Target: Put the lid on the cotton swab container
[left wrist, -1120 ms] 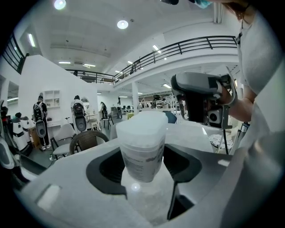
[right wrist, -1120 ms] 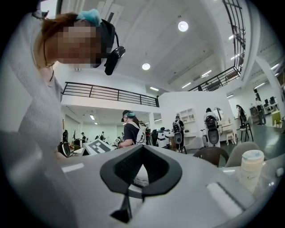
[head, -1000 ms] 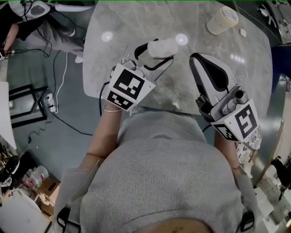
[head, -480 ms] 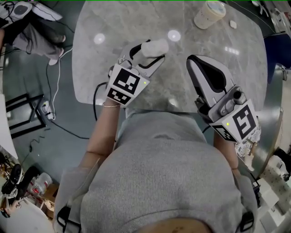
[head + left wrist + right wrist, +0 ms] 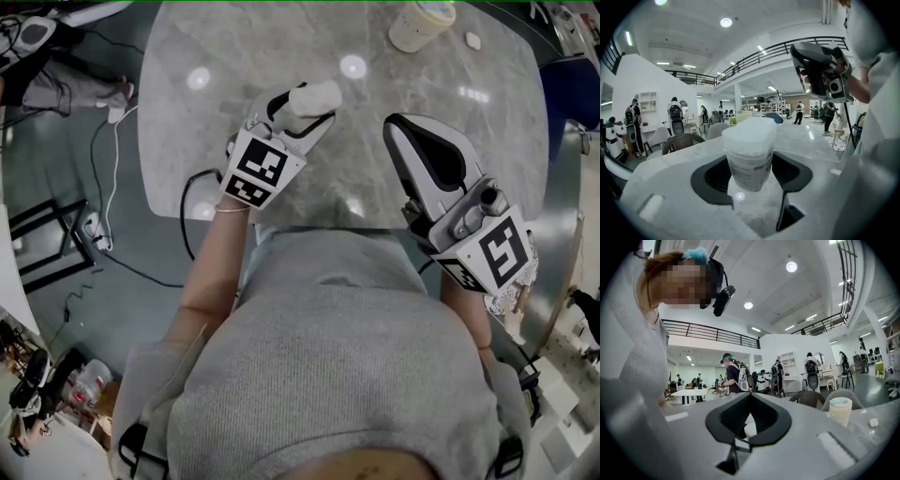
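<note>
My left gripper [image 5: 312, 105] is shut on a frosted white cotton swab container [image 5: 317, 94] and holds it just above the grey marble table [image 5: 225, 141]. In the left gripper view the container [image 5: 750, 157] stands upright between the black pads, with a cloudy cap on top and a printed label on its body. My right gripper [image 5: 411, 127] hovers to the right over the table's near edge. Its jaws are shut, with nothing between them [image 5: 749, 420]. It also shows at the upper right of the left gripper view, as the right gripper [image 5: 820, 70] in a hand.
A beige lidded cup [image 5: 419, 21] stands at the table's far side, with a small white piece [image 5: 473, 40] beside it. Both appear in the right gripper view as the cup [image 5: 841, 411] and the piece [image 5: 873, 422]. Cables [image 5: 112, 187] lie on the floor at left.
My left gripper has sunk toward the table with the container still in it. The right gripper has drifted slightly sideways, jaws unchanged.
</note>
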Available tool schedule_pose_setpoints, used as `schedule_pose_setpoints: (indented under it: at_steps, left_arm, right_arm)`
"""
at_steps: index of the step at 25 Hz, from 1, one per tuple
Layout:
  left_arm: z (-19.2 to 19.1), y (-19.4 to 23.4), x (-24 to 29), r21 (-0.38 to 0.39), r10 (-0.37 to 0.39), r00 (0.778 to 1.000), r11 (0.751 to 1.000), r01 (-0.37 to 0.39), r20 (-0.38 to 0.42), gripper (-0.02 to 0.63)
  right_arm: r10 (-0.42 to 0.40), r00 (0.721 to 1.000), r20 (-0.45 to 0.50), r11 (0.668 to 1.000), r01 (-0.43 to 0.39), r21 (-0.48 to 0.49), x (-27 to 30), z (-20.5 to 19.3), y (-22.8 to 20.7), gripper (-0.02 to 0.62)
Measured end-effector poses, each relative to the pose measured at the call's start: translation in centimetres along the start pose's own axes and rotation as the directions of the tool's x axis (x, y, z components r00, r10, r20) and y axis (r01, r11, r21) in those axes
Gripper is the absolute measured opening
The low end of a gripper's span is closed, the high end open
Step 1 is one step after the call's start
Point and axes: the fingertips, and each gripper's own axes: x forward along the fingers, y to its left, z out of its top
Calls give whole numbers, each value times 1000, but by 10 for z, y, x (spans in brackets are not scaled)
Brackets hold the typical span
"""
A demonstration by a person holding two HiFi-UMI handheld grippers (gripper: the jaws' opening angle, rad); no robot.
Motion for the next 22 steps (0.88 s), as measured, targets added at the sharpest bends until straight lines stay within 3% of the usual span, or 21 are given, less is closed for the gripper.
schedule_pose_setpoints:
  at_steps: [22]
  left_arm:
    - [-55,-12,45,-8,-10,995,1000,10,-102,270]
  right_arm:
    - [7,1000,-15,999,-7,39,-9,-6,-24,2]
